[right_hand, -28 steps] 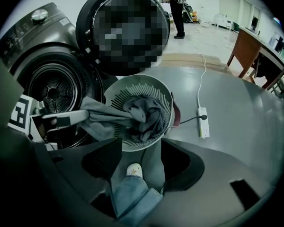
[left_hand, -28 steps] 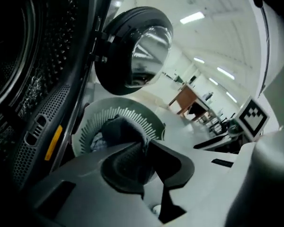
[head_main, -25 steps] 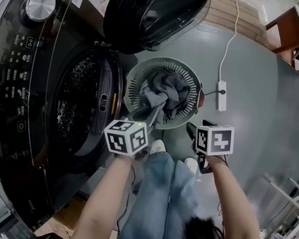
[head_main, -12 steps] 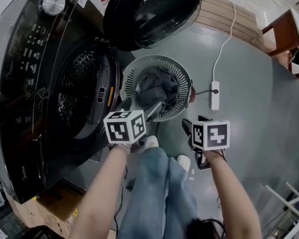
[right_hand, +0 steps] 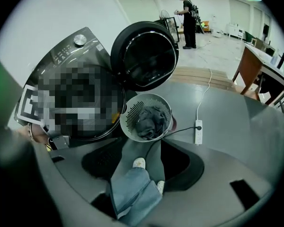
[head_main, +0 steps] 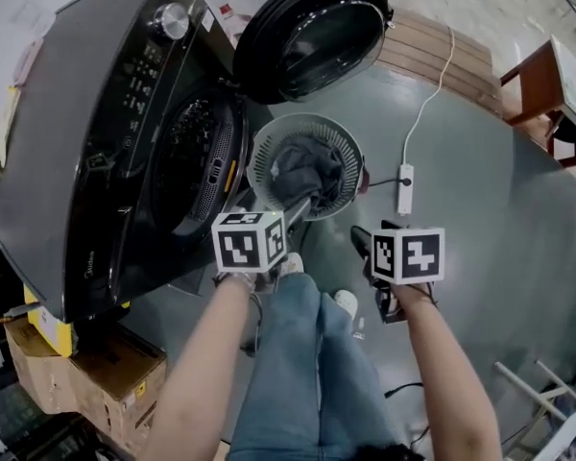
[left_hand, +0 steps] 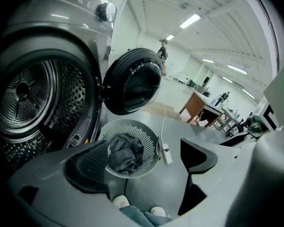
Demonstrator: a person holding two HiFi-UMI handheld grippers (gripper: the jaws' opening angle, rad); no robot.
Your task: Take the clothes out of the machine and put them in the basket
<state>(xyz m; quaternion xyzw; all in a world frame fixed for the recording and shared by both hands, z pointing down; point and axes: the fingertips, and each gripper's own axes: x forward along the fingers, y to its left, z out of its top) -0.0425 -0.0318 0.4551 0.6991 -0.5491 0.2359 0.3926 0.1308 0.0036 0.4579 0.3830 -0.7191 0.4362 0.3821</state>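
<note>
The grey clothes (head_main: 309,166) are lying heaped inside the white slatted basket (head_main: 265,154). The basket is standing on the floor just in front of the washing machine (head_main: 96,152), below its swung-open door (head_main: 312,32). The step in hand is looking like the release and pull-away after a drop.

To do it well, the person should be lifting both tools straight up from the basket. No fold should be trailing over the rim or catching on a jaw. Next, the drum (left_hand: 23,96) beside the basket is worth checking for anything left. The part that is showing is looking bare, though its lower part is sitting out of sight. The power strip (head_main: 404,188) and its cable, lying just beside the basket, are worth stepping clear of.

The left gripper (left_hand: 143,151) is hovering above the basket's near edge. Its jaws have just been opening and are standing spread wide, with nothing between them and the clothes lying below. The right gripper (right_hand: 142,161) is hanging on the side of the basket away from the machine, over the floor. Its jaws are sitting partway apart, pinching and touching nothing.
</note>
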